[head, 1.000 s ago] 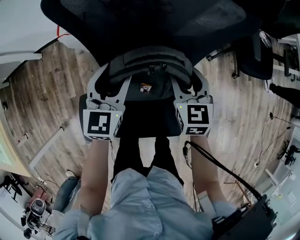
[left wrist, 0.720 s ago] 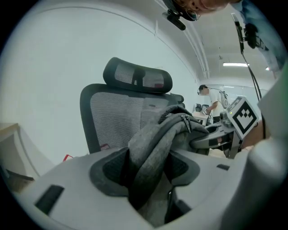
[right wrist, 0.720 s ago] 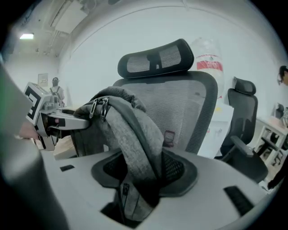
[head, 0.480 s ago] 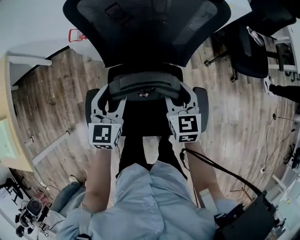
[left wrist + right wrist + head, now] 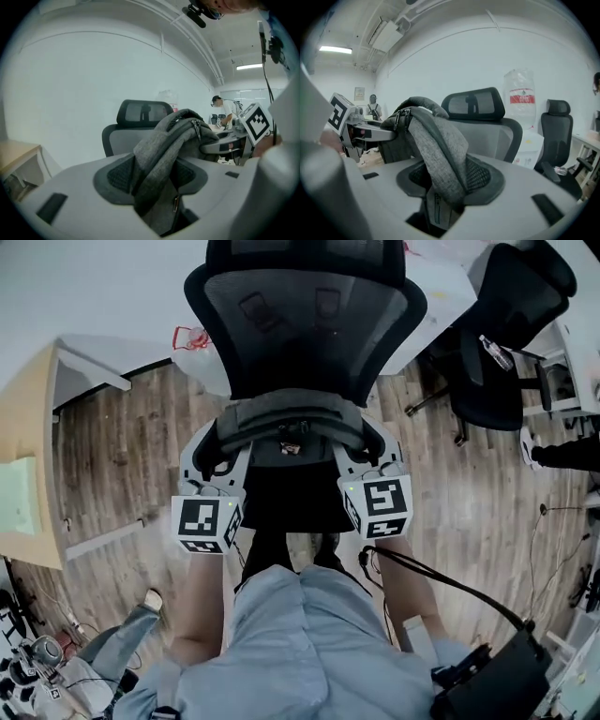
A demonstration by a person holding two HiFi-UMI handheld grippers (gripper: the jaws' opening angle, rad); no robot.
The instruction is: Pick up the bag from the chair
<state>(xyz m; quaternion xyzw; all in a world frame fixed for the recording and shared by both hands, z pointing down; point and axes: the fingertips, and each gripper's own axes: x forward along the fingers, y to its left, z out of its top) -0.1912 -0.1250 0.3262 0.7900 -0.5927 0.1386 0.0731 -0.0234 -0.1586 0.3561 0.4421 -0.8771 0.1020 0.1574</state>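
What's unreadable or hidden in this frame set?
- Whether the bag clears the chair seat: the head view looks down and the bag covers the gap.
- Small tag on the bag: head view, too small.
- Red print on the plastic sack: right gripper view, too small.
- Background person: left gripper view, too small.

I see a grey-brown wood-plank floor (image 5: pixel 122 456) meeting a plain white wall (image 5: pixel 94 287). A black mesh-backed office chair (image 5: pixel 305 329) stands before that wall. A second black chair (image 5: pixel 506 343) stands to its right and a pale wooden desk (image 5: pixel 28 418) at far left. Overhead, a ceiling strip light (image 5: pixel 335 49) glows.
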